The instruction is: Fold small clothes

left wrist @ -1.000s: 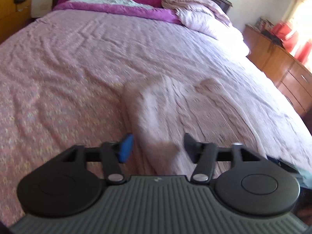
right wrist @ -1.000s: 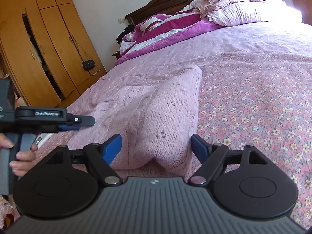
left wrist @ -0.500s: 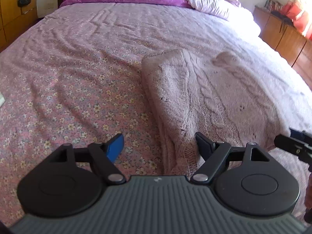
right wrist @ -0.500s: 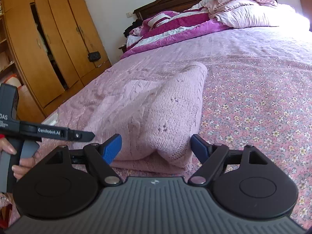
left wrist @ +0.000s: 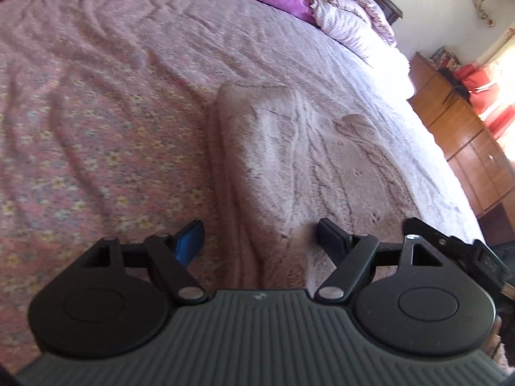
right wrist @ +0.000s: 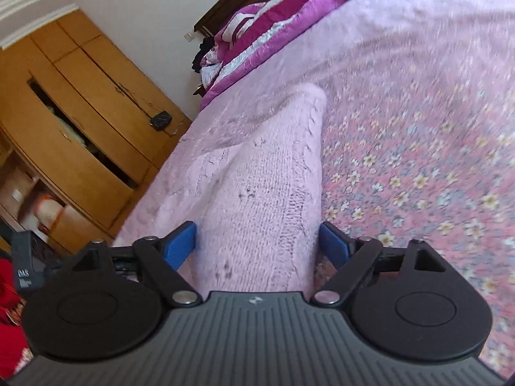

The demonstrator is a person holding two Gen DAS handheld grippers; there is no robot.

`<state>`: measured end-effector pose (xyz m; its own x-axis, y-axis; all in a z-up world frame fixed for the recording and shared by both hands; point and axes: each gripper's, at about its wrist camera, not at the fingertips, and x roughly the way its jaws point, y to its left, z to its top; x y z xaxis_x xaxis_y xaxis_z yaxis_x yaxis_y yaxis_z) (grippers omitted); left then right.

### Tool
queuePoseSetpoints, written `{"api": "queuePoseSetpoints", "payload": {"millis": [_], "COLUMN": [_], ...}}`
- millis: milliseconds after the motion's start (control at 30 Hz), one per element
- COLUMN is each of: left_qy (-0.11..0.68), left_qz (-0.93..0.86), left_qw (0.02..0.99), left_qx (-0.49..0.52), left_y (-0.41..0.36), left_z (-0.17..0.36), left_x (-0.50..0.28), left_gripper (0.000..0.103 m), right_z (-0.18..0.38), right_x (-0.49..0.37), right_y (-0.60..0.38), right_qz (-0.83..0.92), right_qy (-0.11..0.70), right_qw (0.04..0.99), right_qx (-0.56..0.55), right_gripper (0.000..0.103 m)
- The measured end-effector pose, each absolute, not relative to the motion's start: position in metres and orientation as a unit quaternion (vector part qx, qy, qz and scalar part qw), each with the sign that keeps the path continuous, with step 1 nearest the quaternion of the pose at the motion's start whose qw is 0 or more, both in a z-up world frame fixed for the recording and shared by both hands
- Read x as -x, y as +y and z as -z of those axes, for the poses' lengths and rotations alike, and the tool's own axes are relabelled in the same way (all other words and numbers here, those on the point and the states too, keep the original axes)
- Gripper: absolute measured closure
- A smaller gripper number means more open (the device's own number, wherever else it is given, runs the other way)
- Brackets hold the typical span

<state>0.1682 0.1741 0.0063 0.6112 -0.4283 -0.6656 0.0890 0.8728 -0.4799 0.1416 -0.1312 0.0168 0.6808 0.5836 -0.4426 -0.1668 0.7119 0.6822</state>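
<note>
**Both grippers spread wide over the folded sweater**

A pale pink knit sweater [left wrist: 289, 160] lies folded on the floral bedspread [left wrist: 96, 128], near the bed's foot. The left gripper [left wrist: 260, 238] straddles the sweater's left folded edge with jaws wide apart, pads not pressing the knit. The right gripper [right wrist: 257, 241] straddles the right folded edge [right wrist: 273, 177]; its jaws have just been opening and stand wide, the fold between them, ungripped. Striped magenta bedding [right wrist: 257, 32] is heaped at the headboard. A wooden wardrobe [right wrist: 80, 112] stands beside the bed.
</note>
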Motion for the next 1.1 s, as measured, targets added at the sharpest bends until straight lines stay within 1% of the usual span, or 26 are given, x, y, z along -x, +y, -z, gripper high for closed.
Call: {"api": "queuePoseSetpoints", "payload": {"millis": [400, 433, 467, 500, 533, 567, 633, 667, 767, 900, 1100], "left_qy": [0.402, 0.400, 0.398, 0.395, 0.391, 0.387, 0.380, 0.378, 0.372, 0.356, 0.355], "left_qz": [0.177, 0.173, 0.171, 0.171, 0.171, 0.171, 0.169, 0.168, 0.161, 0.166, 0.193], "left_qw": [0.871, 0.872, 0.873, 0.873, 0.874, 0.875, 0.877, 0.877, 0.878, 0.880, 0.874], "left_qx": [0.220, 0.221, 0.224, 0.229, 0.233, 0.236, 0.241, 0.243, 0.255, 0.268, 0.271], "left_y": [0.163, 0.163, 0.164, 0.164, 0.165, 0.165, 0.166, 0.166, 0.166, 0.159, 0.138], "left_z": [0.001, 0.001, 0.001, 0.001, 0.001, 0.000, -0.004, -0.006, -0.015, -0.035, -0.054], "left_x": [-0.173, -0.172, -0.171, -0.170, -0.168, -0.167, -0.164, -0.163, -0.158, -0.147, -0.120], "left_gripper": [0.026, 0.030, 0.038, 0.042, 0.050, 0.057, 0.064, 0.066, 0.068, 0.069, 0.069], "right_z": [-0.008, -0.008, -0.009, -0.009, -0.009, -0.008, -0.009, -0.011, -0.020, -0.041, -0.087], "right_x": [-0.168, -0.170, -0.172, -0.174, -0.175, -0.176, -0.176, -0.175, -0.171, -0.161, -0.123], "right_y": [-0.128, -0.127, -0.128, -0.128, -0.128, -0.130, -0.133, -0.135, -0.137, -0.142, -0.150], "right_qz": [-0.244, -0.243, -0.240, -0.235, -0.230, -0.225, -0.226, -0.225, -0.223, -0.238, -0.248], "right_qy": [0.347, 0.349, 0.350, 0.352, 0.355, 0.359, 0.359, 0.357, 0.352, 0.340, 0.320], "right_qw": [0.846, 0.845, 0.844, 0.843, 0.841, 0.838, 0.830, 0.829, 0.827, 0.817, 0.849], "right_qx": [-0.323, -0.325, -0.329, -0.333, -0.337, -0.343, -0.361, -0.367, -0.377, -0.401, -0.340], "right_gripper": [0.011, 0.012, 0.014, 0.018, 0.027, 0.033, 0.040, 0.042, 0.046, 0.046, 0.047]}}
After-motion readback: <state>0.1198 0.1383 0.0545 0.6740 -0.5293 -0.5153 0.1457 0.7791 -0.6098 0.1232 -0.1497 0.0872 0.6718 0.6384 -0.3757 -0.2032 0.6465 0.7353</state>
